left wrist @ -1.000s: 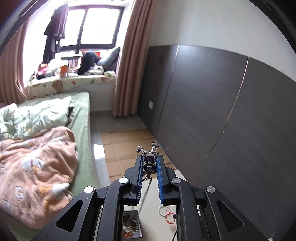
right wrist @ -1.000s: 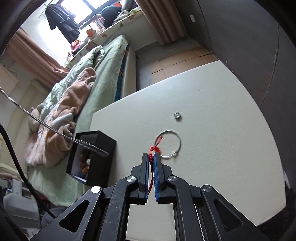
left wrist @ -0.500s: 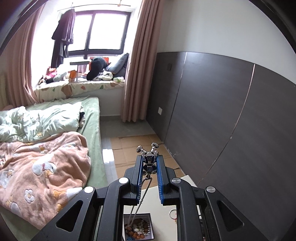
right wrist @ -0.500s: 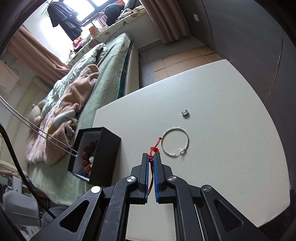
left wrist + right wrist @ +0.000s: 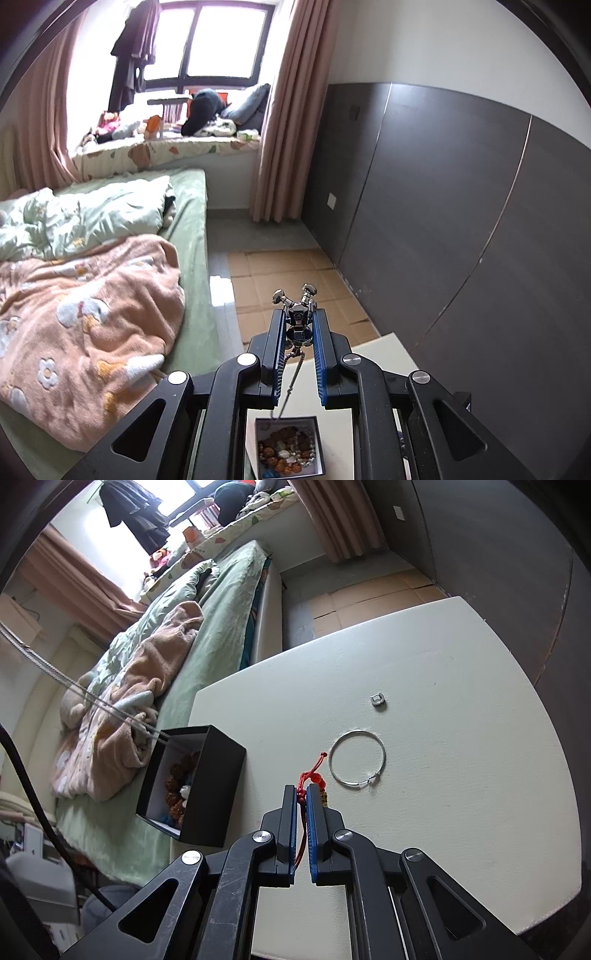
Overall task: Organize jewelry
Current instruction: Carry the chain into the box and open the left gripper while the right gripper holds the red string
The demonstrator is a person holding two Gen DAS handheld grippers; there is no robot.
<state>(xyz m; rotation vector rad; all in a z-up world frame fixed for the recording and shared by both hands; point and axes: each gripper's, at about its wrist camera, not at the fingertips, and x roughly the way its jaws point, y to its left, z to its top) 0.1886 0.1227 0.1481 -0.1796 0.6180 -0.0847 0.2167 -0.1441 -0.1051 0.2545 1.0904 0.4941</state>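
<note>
My left gripper (image 5: 298, 317) is shut on a dark metal pendant (image 5: 297, 314) whose silver chain (image 5: 290, 387) hangs down into the black jewelry box (image 5: 288, 448) below, which holds several beaded pieces. In the right wrist view the same chain (image 5: 85, 694) slants in from the left to the box (image 5: 207, 775) at the table's left edge. My right gripper (image 5: 302, 794) is shut on a red cord bracelet (image 5: 312, 775) just above the white table (image 5: 461, 738). A silver hoop bangle (image 5: 357, 757) and a small silver ring (image 5: 377, 700) lie flat beyond it.
A bed with a green quilt and pink blanket (image 5: 85, 302) runs along the table's left side. A dark panelled wall (image 5: 461, 206) stands to the right. Cardboard sheets (image 5: 280, 280) cover the floor past the table's far edge.
My left gripper has sunk with the pendant, and the chain's end has dropped into the box. The right gripper has stayed shut on the red cord, barely shifting.
</note>
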